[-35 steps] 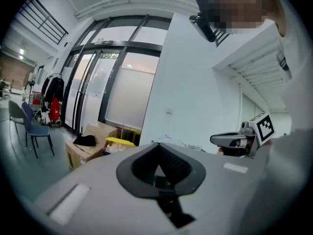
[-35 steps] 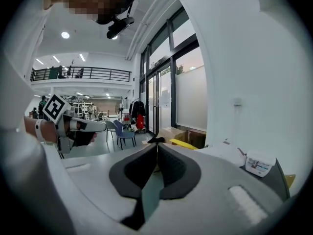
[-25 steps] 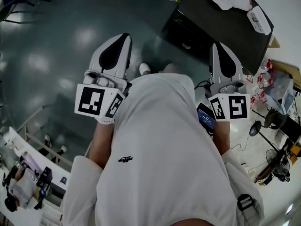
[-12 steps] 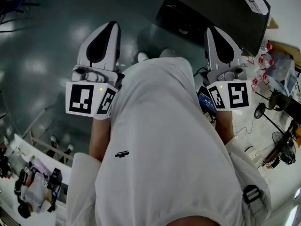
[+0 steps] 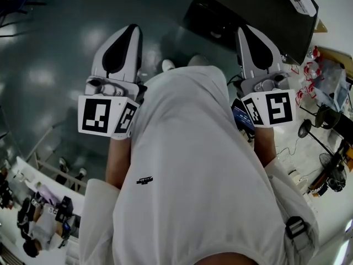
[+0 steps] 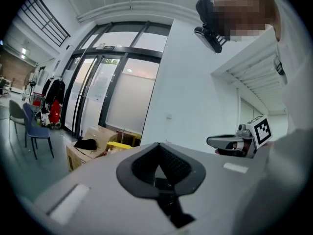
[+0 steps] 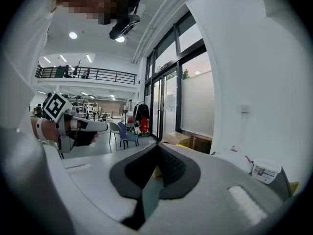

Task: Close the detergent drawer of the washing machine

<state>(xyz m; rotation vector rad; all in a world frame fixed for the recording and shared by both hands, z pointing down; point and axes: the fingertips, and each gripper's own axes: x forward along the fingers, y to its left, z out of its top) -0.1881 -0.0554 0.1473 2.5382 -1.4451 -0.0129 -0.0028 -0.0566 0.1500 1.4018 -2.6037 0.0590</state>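
Note:
No washing machine or detergent drawer shows in any view. In the head view I look down over a person's white shirt (image 5: 193,164). My left gripper (image 5: 124,42) and right gripper (image 5: 255,44) are held out side by side at waist height above a dark glossy floor (image 5: 60,54). Both point forward into open air. In the left gripper view the left gripper (image 6: 157,146) has its jaws meeting at the tip, shut on nothing. The right gripper (image 7: 157,146) looks the same in its own view. Each gripper also sees the other: the right gripper (image 6: 235,142), the left gripper (image 7: 74,124).
A black cabinet (image 5: 259,21) with white cloth on top stands ahead at the right. Cables, stands and small clutter (image 5: 325,148) lie on the floor at the right. Glass doors (image 6: 98,92), a blue chair (image 6: 35,132) and cardboard boxes (image 6: 90,148) stand farther off.
Both grippers have risen a little in the head view since a second ago. The right one has edged slightly left in the last half second. Both stay shut.

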